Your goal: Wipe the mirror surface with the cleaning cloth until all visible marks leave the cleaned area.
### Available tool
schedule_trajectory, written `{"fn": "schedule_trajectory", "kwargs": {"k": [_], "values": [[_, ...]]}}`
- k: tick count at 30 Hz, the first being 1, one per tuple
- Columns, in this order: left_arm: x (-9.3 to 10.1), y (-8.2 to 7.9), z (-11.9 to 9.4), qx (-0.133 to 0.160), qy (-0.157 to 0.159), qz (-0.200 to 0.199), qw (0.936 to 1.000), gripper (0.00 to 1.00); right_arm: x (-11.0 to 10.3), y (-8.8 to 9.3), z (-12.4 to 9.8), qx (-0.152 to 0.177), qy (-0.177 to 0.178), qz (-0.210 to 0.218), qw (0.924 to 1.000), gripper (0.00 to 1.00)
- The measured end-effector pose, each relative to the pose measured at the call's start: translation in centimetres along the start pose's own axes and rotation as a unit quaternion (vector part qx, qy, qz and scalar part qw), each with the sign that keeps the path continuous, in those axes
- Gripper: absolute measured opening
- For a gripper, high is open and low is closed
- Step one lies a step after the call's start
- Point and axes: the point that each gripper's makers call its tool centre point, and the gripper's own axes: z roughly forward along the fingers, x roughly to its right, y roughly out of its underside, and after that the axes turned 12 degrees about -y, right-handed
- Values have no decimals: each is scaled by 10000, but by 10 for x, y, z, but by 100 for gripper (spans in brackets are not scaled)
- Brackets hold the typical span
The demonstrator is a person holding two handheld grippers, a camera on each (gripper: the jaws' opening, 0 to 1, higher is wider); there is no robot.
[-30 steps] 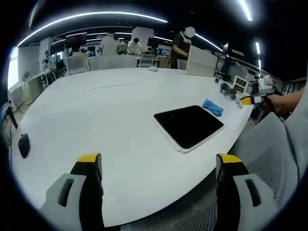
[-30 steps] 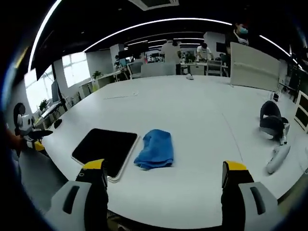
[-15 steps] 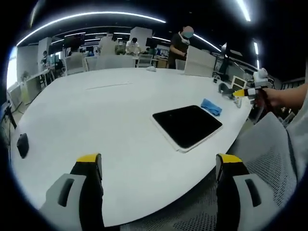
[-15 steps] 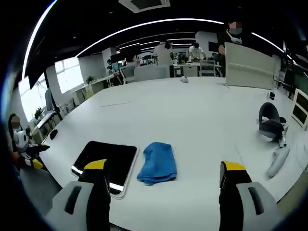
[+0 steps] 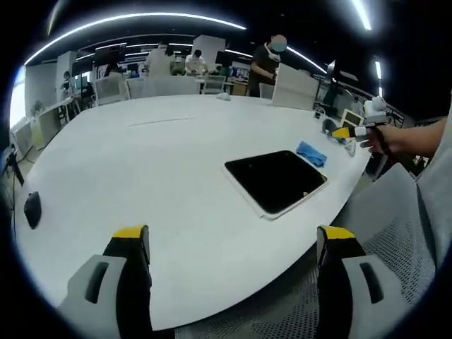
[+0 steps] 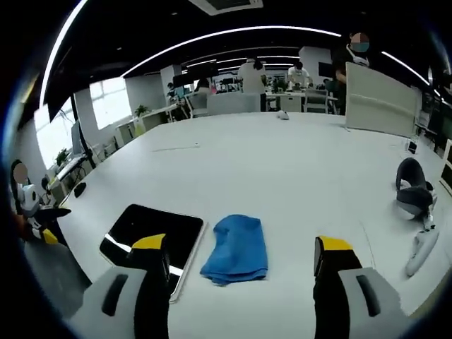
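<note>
The mirror [image 6: 152, 239] lies flat on the white table [image 6: 282, 162], a dark rounded rectangle with a pale rim, close to the table edge nearest you. In the left gripper view the same mirror [image 5: 275, 180] sits right of centre, its glass dark and reflecting little. The blue cleaning cloth [image 6: 238, 248] lies crumpled just beside the mirror's right-hand edge in the right gripper view, close to it; whether they touch you cannot tell. In the left gripper view the cloth [image 5: 311, 154] shows beyond the mirror's far corner.

Your right gripper [image 6: 240, 263] hangs above the near table edge with its yellow-tipped jaws spread wide, the cloth between them in the view, nothing held. Your left gripper [image 5: 233, 247] is also spread wide and empty, over the table edge well short of the mirror. Your hand [image 5: 395, 139] holding the right gripper appears at the right of the left gripper view.

A mesh chair back [image 5: 395, 226] stands by the table edge. A dark small object [image 5: 32, 210] rests on the table's left. People [image 5: 268, 63] stand at the far desks.
</note>
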Motion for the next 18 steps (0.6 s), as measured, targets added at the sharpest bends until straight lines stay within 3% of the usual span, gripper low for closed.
{"fn": "schedule_trajectory", "kwargs": {"k": [6,9,11,12,16,18], "values": [[-1,1,1,-62,-76,-32,9999,97,5,7,14,-96,-93,-163,9998,72],[-1,0,0,-19,-111,67,9999,96,10,9,23,-38,-178,-174,9997,71],[-1,2,1,-100,-164,43,9998,99,12,17,28,-224,-210,-24,9995,66],[-3,5,2,-185,-233,102,9995,99,12,14,30,-130,-259,-104,9995,65],[-2,3,1,-126,-180,105,9997,99,16,19,40,-223,-337,-177,9990,56],[-7,2,1,-99,-343,122,9993,99,17,21,43,-245,-354,-159,9989,53]]}}
